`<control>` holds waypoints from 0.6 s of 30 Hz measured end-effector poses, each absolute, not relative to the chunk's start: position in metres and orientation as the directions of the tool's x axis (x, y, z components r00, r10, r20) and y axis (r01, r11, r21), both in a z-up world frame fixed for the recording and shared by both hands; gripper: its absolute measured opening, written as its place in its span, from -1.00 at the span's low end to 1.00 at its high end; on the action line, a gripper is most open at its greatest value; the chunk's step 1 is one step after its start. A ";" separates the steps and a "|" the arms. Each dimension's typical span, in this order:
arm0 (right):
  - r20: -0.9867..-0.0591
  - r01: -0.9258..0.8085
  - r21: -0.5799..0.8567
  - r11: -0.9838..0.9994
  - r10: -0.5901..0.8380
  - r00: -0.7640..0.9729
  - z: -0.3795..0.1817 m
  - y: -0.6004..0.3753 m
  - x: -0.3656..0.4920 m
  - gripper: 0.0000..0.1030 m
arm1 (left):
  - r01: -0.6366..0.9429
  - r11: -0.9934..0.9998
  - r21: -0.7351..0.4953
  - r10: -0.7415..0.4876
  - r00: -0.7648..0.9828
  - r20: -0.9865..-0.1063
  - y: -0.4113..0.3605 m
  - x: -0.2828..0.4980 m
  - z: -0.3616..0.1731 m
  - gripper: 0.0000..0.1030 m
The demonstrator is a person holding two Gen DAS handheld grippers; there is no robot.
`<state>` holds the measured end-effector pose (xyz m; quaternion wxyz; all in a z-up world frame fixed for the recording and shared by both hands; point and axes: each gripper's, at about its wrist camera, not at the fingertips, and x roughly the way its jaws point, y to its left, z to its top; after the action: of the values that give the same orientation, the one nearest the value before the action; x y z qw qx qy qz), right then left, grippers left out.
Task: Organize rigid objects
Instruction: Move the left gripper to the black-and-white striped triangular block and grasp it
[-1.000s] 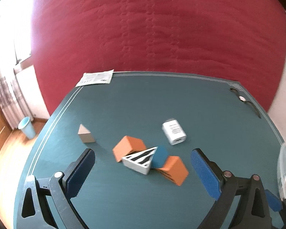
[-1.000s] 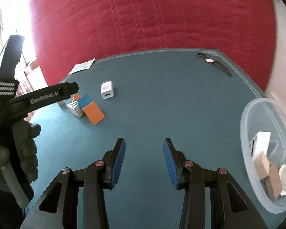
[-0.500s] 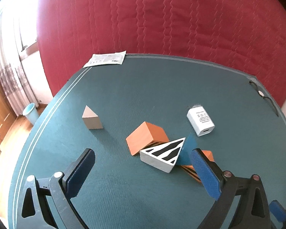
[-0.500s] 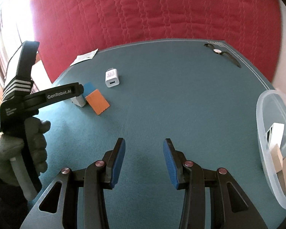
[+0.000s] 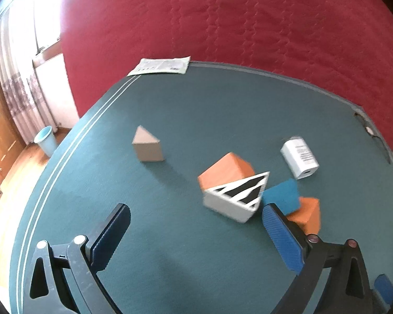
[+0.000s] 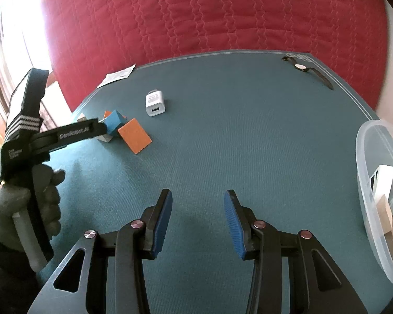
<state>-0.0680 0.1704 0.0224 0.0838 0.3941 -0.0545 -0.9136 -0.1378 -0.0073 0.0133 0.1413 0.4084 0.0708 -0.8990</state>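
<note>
- Teal cloth covers the bench (image 6: 249,136), and a red quilted blanket (image 6: 196,13) hangs behind it.
- The left gripper (image 5: 196,225) has its jaws wide apart, with nothing between them. It hangs over the bench, near a small pile of blocks.
- In the pile, a white block with black stripes (image 5: 235,196) leans on an orange block (image 5: 225,167). A blue block (image 5: 281,196) and a second orange block (image 5: 306,214) sit just beside them. The right-hand finger of the left gripper is in front of the second orange block; I cannot tell if it touches.
- A tan wedge block (image 5: 146,146) stands alone, apart from the pile.
- A white charger (image 5: 300,157) lies near the pile.
- The right gripper (image 6: 197,217) has its jaws a little way apart and holds nothing. It hangs over bare cloth.
- A clear plastic tub (image 6: 364,183) sits at the right edge with a few blocks inside.
- A gloved hand (image 6: 26,209) holds the left gripper.
- A watch (image 6: 306,70) and a paper sheet (image 5: 161,65) lie at the far edge.
</note>
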 end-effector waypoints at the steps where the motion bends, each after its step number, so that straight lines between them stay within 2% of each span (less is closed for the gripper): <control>1: -0.712 0.111 0.166 -0.980 -0.197 -0.674 0.022 0.170 -0.069 -0.17 | 0.321 -0.947 -0.007 -0.204 -0.617 -0.760 -0.010 -0.137 0.011 0.98; 18: -0.720 0.129 0.171 -0.977 -0.214 -0.660 0.017 0.164 -0.070 -0.17 | 0.284 -0.959 0.000 -0.177 -0.598 -0.782 -0.004 -0.162 0.007 0.98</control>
<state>-0.0703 0.1642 0.0172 0.0943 0.4015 -0.0525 -0.9095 -0.1623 -0.0040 0.0066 0.1291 0.4294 0.0623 -0.8917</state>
